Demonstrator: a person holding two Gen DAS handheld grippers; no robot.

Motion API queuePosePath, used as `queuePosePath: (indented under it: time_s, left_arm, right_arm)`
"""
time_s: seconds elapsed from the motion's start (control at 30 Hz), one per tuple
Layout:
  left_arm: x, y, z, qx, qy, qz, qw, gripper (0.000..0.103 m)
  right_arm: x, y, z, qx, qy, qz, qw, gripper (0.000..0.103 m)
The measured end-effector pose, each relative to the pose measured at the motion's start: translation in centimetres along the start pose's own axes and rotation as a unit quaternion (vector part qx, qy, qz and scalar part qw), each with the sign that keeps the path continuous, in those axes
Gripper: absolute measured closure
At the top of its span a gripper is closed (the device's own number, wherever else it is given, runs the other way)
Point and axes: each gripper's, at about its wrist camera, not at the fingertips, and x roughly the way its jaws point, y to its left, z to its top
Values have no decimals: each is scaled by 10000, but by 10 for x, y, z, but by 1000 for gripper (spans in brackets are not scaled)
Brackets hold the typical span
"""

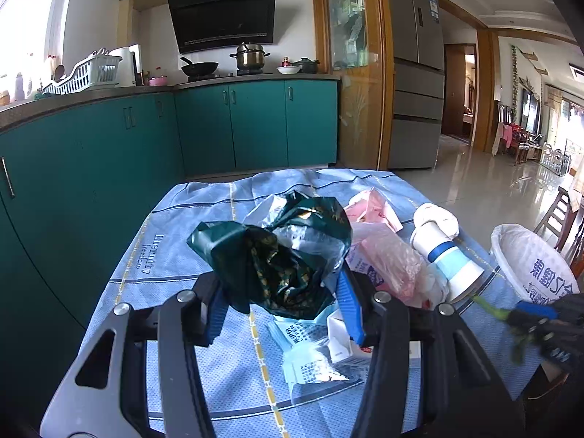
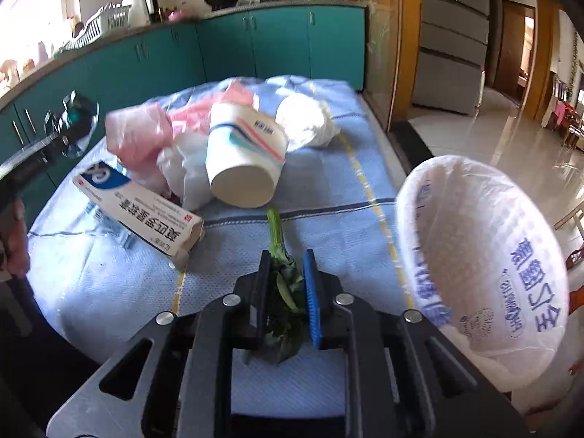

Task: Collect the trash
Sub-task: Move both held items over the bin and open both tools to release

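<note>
My left gripper (image 1: 281, 306) is shut on a crumpled dark green foil wrapper (image 1: 270, 255) and holds it above the blue tablecloth (image 1: 164, 255). My right gripper (image 2: 286, 284) is shut on a wilted green vegetable stalk (image 2: 277, 233), just left of the bin with a white printed bag liner (image 2: 485, 255). The bin also shows in the left wrist view (image 1: 529, 259), with the right gripper (image 1: 540, 314) beside it. A paper cup (image 2: 244, 157), a pink plastic bag (image 2: 142, 135), a medicine box (image 2: 138, 208) and a white wad (image 2: 306, 120) lie on the cloth.
Teal kitchen cabinets (image 1: 255, 124) stand behind the table, with a stove and pots on the counter. A grey fridge (image 1: 416, 73) and a tiled floor (image 1: 485, 182) lie to the right. A clear printed wrapper (image 1: 314, 361) lies under my left gripper.
</note>
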Motion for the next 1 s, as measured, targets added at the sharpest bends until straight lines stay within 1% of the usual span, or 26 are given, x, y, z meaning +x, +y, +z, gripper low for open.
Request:
queuePosePath:
  time_s: [0.17, 0.23, 0.3, 0.6, 0.73, 0.83, 0.9, 0.93, 0.97, 1.0]
  left_arm:
    - [0, 1, -2, -34, 13, 43, 10000, 51]
    - [-1, 1, -2, -31, 11, 40, 10000, 51]
    - [-1, 1, -2, -22, 5, 49, 10000, 51]
    - [-2, 4, -7, -38, 32, 89, 9999, 51]
    - [-4, 5, -6, -56, 13, 78, 10000, 51]
    - [-5, 5, -5, -55, -2, 81, 10000, 51]
    - [-6, 6, -5, -69, -9, 94, 9999, 51]
    - [-6, 6, -5, -80, -15, 104, 9999, 51]
    - [-6, 6, -5, -94, -22, 111, 9999, 51]
    - [-6, 7, -5, -105, -29, 116, 9999, 51]
  right_arm:
    - [-16, -6, -2, 80, -113, -76, 9999, 86]
    - [-12, -6, -6, 70, -30, -135, 9999, 86]
    - [-5, -4, -10, 109, 69, -71, 9999, 86]
    - [10, -1, -18, 132, 235, -82, 9996, 85]
    - [14, -4, -19, 193, 301, -115, 9993, 76]
    - [15, 0, -20, 112, 256, -143, 9995, 70]
    - [15, 3, -20, 44, 230, -160, 9996, 70]
    - [15, 4, -21, 38, 209, -124, 9997, 76]
    - [15, 5, -20, 34, 197, -87, 9998, 84]
    - [14, 5, -20, 23, 179, -69, 9998, 85]
